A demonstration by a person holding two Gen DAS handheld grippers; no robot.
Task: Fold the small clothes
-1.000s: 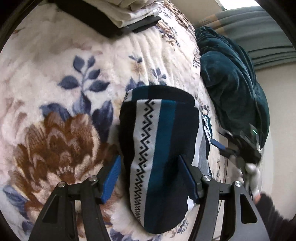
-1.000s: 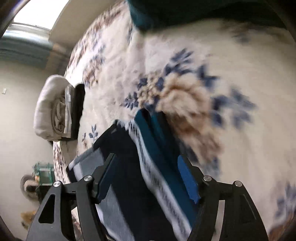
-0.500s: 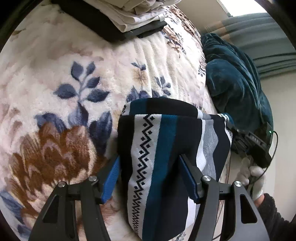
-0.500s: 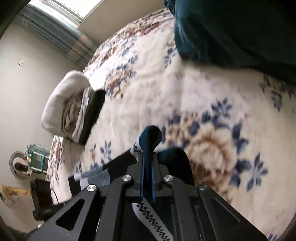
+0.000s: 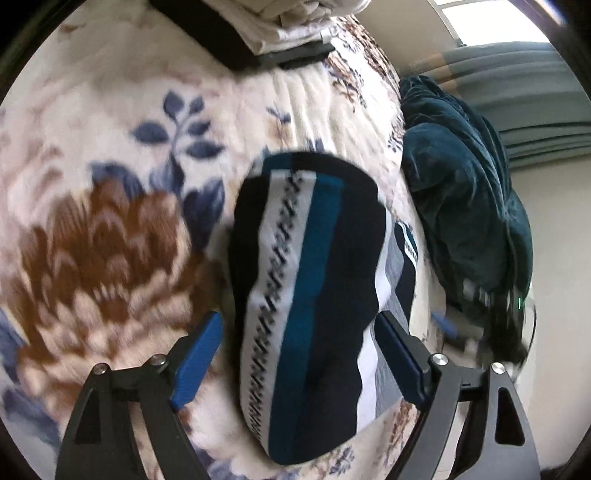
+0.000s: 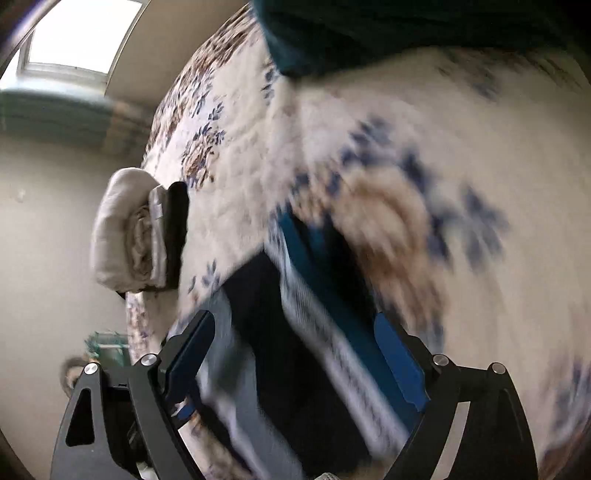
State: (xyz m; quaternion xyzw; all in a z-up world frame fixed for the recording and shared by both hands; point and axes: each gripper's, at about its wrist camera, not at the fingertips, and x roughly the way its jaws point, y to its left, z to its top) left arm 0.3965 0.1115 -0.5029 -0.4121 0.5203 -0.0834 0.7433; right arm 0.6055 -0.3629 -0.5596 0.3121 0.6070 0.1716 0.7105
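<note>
The left gripper [image 5: 297,363] has its fingers wide apart, straddling the near end of the garment [image 5: 310,295] without pinching it. The right gripper [image 6: 295,363] is likewise spread, with the garment [image 6: 295,350] between its fingers and nothing clamped; that view is blurred, so whether the pads touch the cloth I cannot tell.

The garment, striped in navy, teal and white with a zigzag band, lies on the bed [image 5: 110,129] as a compact doubled bundle. A grey and white layer peeks out from under its right edge. So the fold looks largely done: the top layer sits over the lower one, roughly aligned, though the lower layer juts out a little on the right side.

What seems left, by my judgement, is tidying that offset edge, perhaps one more fold, and then moving the garment to the stack [image 5: 280,33] of folded cloth beyond the garment at the far end of the bed. A teal blanket [image 5: 465,192] is heaped to the right of the garment, well apart from it.
</note>
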